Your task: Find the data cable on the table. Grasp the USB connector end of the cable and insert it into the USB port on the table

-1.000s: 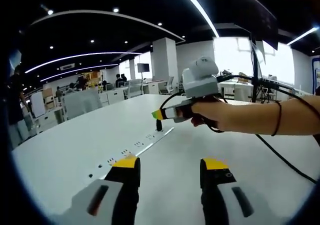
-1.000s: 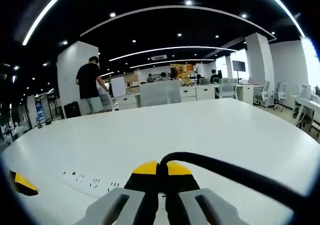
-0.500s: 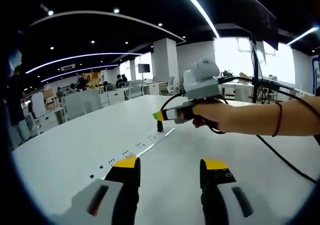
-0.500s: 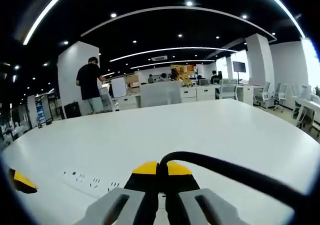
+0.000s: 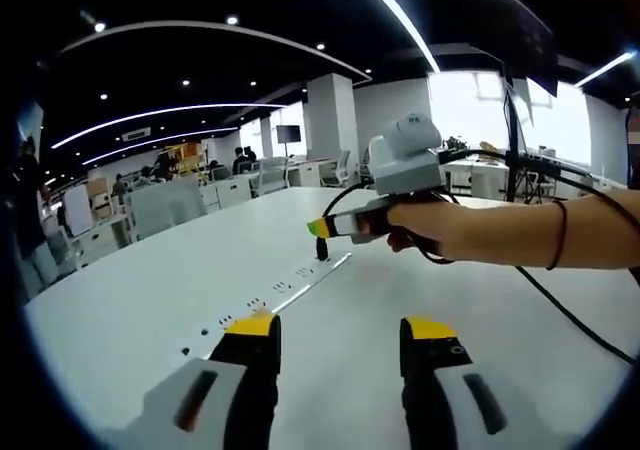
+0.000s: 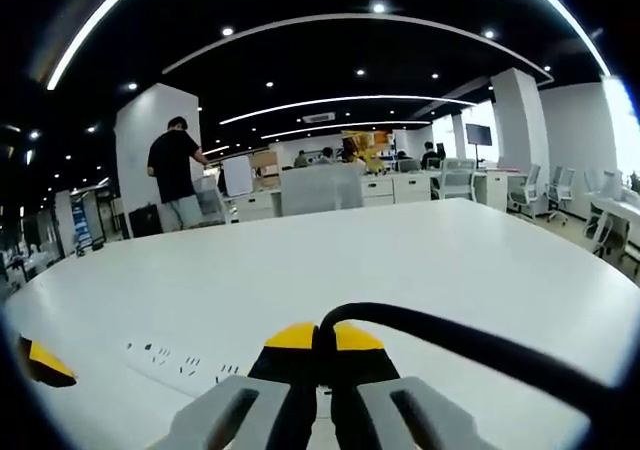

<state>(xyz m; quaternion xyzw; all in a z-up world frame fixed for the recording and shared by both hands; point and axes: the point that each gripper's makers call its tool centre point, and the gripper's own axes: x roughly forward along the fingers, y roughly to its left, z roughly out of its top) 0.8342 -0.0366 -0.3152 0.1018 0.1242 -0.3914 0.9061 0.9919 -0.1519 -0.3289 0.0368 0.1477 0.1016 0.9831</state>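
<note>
Hardly shifting, the right gripper [image 5: 318,228] is clamping the cable [image 6: 450,338] in its jaws directly over the power strip [image 5: 300,288]; the left gripper [image 5: 340,325] is idling, jaws apart.

No legible text, label, brand, number or sign anywhere.

Open-plan office, lights blazing.
Black ceiling [image 6: 300,60] streaked with curved white light strips [image 5: 399,28]; white square pillar [image 5: 328,120] stands mid-room; bright windows [image 5: 470,108] glare beyond it; white desks and office chairs [image 6: 440,182] line the back; wide white table [image 6: 420,245] spreads up front.
</note>
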